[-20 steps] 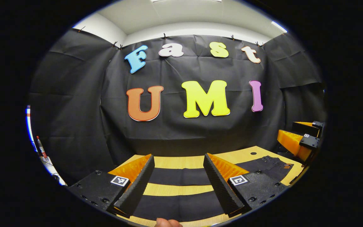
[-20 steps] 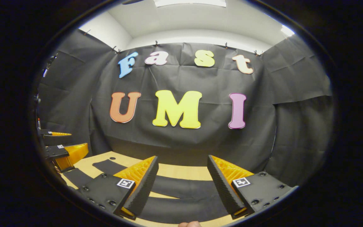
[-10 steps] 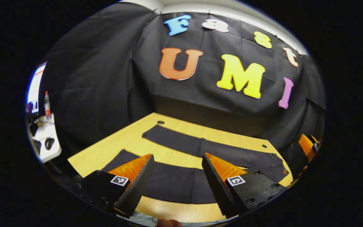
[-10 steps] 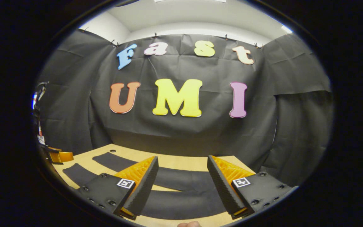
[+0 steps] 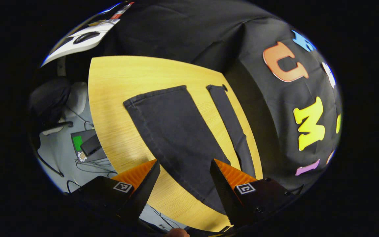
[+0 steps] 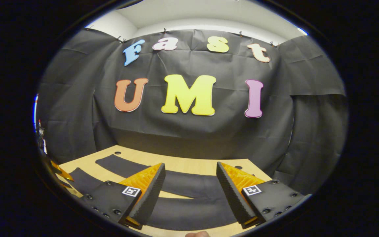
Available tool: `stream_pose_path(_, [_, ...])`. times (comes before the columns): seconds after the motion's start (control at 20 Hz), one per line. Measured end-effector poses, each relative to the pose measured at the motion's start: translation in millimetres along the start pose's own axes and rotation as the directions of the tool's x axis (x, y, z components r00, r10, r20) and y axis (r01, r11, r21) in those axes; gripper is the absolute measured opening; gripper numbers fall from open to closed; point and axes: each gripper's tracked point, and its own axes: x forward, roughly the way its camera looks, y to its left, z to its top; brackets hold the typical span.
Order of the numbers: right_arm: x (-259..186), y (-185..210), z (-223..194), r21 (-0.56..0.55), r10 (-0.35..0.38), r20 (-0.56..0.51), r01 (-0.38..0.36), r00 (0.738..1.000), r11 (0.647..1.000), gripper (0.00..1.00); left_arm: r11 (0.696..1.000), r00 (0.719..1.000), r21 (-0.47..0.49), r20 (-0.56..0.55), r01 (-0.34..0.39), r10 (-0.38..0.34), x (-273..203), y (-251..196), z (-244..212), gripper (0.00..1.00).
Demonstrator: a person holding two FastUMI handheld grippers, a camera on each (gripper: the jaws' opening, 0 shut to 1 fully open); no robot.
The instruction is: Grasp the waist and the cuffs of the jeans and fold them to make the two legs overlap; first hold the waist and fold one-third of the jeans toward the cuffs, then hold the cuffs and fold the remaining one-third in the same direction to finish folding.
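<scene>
Dark jeans (image 5: pixel 176 135) lie flat on the wooden table (image 5: pixel 117 85) with the two legs spread apart. In the left gripper view the near leg ends in a wide cuff (image 5: pixel 153 95) and the far leg (image 5: pixel 230 125) runs as a thin strip beside the wall. My left gripper (image 5: pixel 183 186) hangs open above the near leg, close to the table's edge, with nothing between its fingers. In the right gripper view the jeans (image 6: pixel 189 210) curve as two dark bands. My right gripper (image 6: pixel 189 192) is open over the nearer band, holding nothing.
Past the table's left edge the floor holds cables and a flat device (image 5: pixel 89 146), with a dark chair (image 5: pixel 49 98) behind. A white desk (image 5: pixel 84 36) stands farther off. Small holes (image 6: pixel 117 153) mark the tabletop. The left gripper's orange finger (image 6: pixel 59 169) peeks in at far left.
The left gripper has swung hard to the left and tipped down, now looking along the legs toward the cuffs. The right gripper shifted only slightly. Both stay open.
</scene>
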Motion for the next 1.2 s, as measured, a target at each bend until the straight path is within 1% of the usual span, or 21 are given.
stream_pose_path(0.1, [5,2,3,-0.009,-0.005,0.003,0.005,1.000,1.000,0.97,0.998,1.000,-0.055,-0.022,-0.006,0.004,9,1,-1,0.98])
stream_pose_path(0.15, [6,1,5,-0.010,-0.008,0.006,0.008,1.000,1.000,0.92,0.997,1.000,-0.078,-0.025,-0.012,0.011,13,2,1,0.98])
stream_pose_path(0.25, [9,0,3,-0.015,-0.016,0.000,0.016,1.000,1.000,0.95,0.992,0.999,-0.128,-0.043,-0.021,0.015,23,6,5,0.98])
stream_pose_path(0.3, [10,-1,3,-0.018,-0.022,-0.003,0.022,1.000,1.000,0.92,0.988,0.999,-0.150,-0.050,-0.027,0.020,25,8,6,0.99])
stream_pose_path(0.35, [12,-2,2,-0.018,-0.030,-0.007,0.029,1.000,0.999,0.92,0.986,0.999,-0.167,-0.050,-0.021,0.013,30,6,10,0.99])
stream_pose_path(0.6, [16,-18,-5,-0.010,-0.080,-0.033,0.080,0.996,0.997,0.92,0.979,0.999,-0.201,-0.049,-0.019,0.009,45,2,22,0.98])
stream_pose_path(0.75, [22,-35,-19,0.042,-0.125,-0.093,0.129,0.988,0.991,0.92,0.970,0.999,-0.243,-0.045,-0.013,0.002,53,-2,28,0.98])
stream_pose_path(0.8, [23,-43,-26,0.065,-0.143,-0.116,0.151,0.983,0.986,0.92,0.966,0.999,-0.258,-0.043,-0.009,-0.002,57,-2,30,1.00])
stream_pose_path(0.85, [23,-52,-32,0.082,-0.164,-0.140,0.177,0.976,0.981,0.92,0.965,0.999,-0.264,-0.040,-0.005,-0.006,58,-2,32,0.90])
stream_pose_path(0.9, [24,-63,-36,0.097,-0.190,-0.158,0.206,0.969,0.974,0.96,0.966,0.999,-0.257,-0.039,-0.003,-0.007,63,-2,34,0.83])
stream_pose_path(0.95, [24,-72,-38,0.107,-0.209,-0.164,0.228,0.964,0.968,0.92,0.969,0.999,-0.245,-0.034,-0.001,-0.007,66,-1,36,0.73])
stream_pose_path(1.0, [25,-80,-38,0.114,-0.227,-0.173,0.249,0.958,0.962,0.94,0.971,1.000,-0.239,-0.031,-0.006,-0.002,70,-1,35,0.69])
stream_pose_path(1.05, [26,-86,-41,0.118,-0.243,-0.183,0.267,0.953,0.957,0.96,0.972,0.999,-0.237,-0.033,-0.007,-0.001,75,0,36,0.51])
stream_pose_path(1.1, [27,-93,-43,0.121,-0.256,-0.192,0.282,0.947,0.952,0.99,0.971,0.999,-0.239,-0.042,-0.012,0.002,80,5,35,0.54])
stream_pose_path(1.15, [26,-101,-45,0.122,-0.272,-0.203,0.300,0.941,0.946,0.92,0.964,0.999,-0.266,-0.045,-0.006,-0.006,80,5,37,0.39])
stream_pose_path(1.2, [26,-109,-47,0.124,-0.288,-0.213,0.318,0.934,0.940,0.96,0.957,0.999,-0.289,-0.049,0.003,-0.018,82,3,39,0.24])
